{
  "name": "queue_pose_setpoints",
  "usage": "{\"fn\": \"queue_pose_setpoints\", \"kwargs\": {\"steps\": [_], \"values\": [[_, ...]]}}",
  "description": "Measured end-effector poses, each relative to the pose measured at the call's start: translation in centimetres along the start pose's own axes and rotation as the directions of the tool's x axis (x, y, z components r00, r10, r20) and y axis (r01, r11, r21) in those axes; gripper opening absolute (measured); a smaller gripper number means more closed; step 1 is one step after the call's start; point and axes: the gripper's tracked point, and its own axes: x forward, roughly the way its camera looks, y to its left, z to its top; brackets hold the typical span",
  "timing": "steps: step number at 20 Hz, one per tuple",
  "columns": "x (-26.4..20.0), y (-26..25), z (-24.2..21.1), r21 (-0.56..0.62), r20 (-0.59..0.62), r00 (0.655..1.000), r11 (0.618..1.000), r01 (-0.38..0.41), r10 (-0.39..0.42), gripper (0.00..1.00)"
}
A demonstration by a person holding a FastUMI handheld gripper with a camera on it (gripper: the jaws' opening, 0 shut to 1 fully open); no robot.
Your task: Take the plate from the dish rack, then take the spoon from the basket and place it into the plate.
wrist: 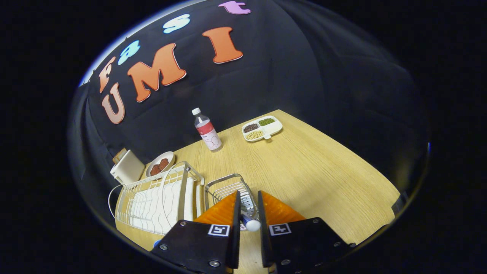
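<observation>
Gripper [249,198] hangs over the wire basket [228,186], fingers pointing down into it, prob. lining up for the spoon [249,220]. The spoon's white handle end sits in the narrow gap between the fingers, its perforated bowl lying in the basket beyond. Fingers are only a little apart; whether both press on the handle I can't tell, since it's small & partly hidden. Dish rack [152,201] stands just beside the basket, w/ a white plate [167,198] upright in its slots, so step one looks not yet done.

Open tabletop [312,179] right of basket [228,188]
</observation>
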Motion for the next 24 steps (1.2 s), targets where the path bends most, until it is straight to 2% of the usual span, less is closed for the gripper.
{"fn": "queue_pose_setpoints", "kwargs": {"steps": [3,8,13,19,24], "values": [[-0.1,0.4,1.7,-0.040,0.040,0.999,0.999,0.007,-0.005,0.13],[-1.3,2.1,4.0,-0.136,0.053,0.998,0.990,-0.022,0.029,0.11],[-4.2,3.2,6.8,-0.149,0.079,0.994,0.987,-0.057,0.069,0.10],[-8.6,5.4,8.9,-0.145,0.105,0.984,0.981,-0.126,0.142,0.10],[-11.5,8.9,7.0,-0.200,0.067,0.967,0.953,-0.229,0.246,0.10]]}}
